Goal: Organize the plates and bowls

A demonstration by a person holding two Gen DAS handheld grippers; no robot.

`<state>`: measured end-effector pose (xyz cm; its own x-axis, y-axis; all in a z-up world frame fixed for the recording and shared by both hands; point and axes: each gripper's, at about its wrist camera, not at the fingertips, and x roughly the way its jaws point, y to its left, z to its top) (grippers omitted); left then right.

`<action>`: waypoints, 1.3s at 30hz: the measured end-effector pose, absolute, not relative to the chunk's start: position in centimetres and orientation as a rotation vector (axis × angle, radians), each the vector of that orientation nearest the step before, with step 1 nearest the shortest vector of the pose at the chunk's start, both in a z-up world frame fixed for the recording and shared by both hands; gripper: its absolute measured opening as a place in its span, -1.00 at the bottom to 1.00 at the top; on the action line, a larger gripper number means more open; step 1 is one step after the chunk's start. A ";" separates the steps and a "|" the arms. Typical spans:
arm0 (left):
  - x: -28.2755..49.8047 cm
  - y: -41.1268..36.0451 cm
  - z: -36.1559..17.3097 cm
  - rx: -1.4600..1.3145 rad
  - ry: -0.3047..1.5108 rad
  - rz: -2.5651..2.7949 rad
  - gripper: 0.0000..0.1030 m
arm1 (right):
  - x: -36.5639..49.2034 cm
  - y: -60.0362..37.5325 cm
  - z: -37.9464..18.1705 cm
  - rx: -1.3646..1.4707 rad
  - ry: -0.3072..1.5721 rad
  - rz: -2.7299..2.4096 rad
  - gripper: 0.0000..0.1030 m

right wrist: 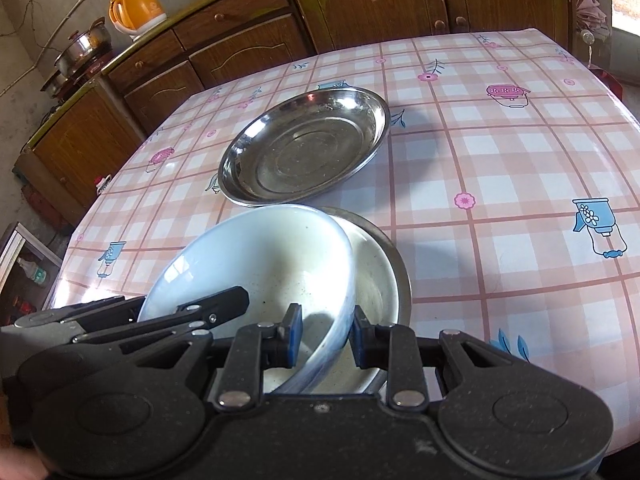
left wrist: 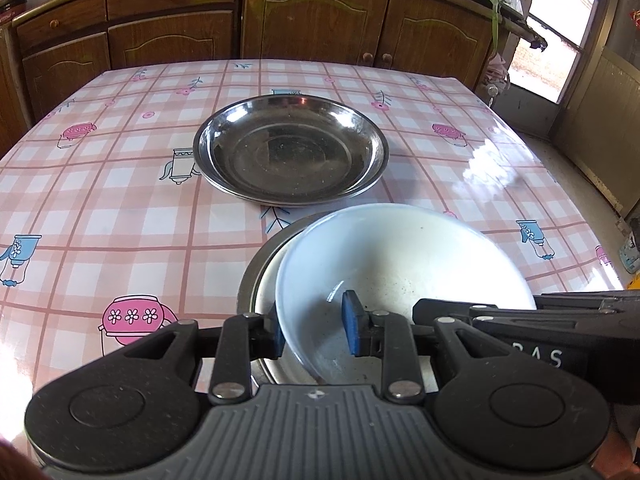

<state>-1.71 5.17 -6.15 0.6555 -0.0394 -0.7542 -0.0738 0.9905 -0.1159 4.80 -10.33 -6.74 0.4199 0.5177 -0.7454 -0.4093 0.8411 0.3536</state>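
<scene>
A white bowl (left wrist: 400, 256) (right wrist: 260, 256) hangs tilted in the mouth of a steel bowl (left wrist: 260, 280) (right wrist: 380, 276) at the near side of the table. My left gripper (left wrist: 314, 330) is shut on the bowl's left rim, one blue pad inside and one outside. My right gripper (right wrist: 326, 334) is shut on the opposite rim in the same way. Each gripper's black fingers (left wrist: 520, 308) (right wrist: 180, 312) show at the edge of the other's view. Beyond the bowls, a wide steel plate (left wrist: 290, 148) (right wrist: 304, 148) lies flat in the middle of the table.
The table (left wrist: 100, 220) wears a glossy pink checked cloth. Brown wooden cabinets (left wrist: 312, 20) stand behind its far edge. An orange kettle (right wrist: 136, 8) and a steel pot (right wrist: 84, 46) sit on the counter at the left. A doorway (left wrist: 560, 40) opens at the right.
</scene>
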 end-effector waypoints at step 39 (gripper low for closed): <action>-1.7 5.0 -7.0 -0.084 0.832 0.003 -0.36 | 5.0 -11.4 -3.9 0.076 0.940 0.583 -0.15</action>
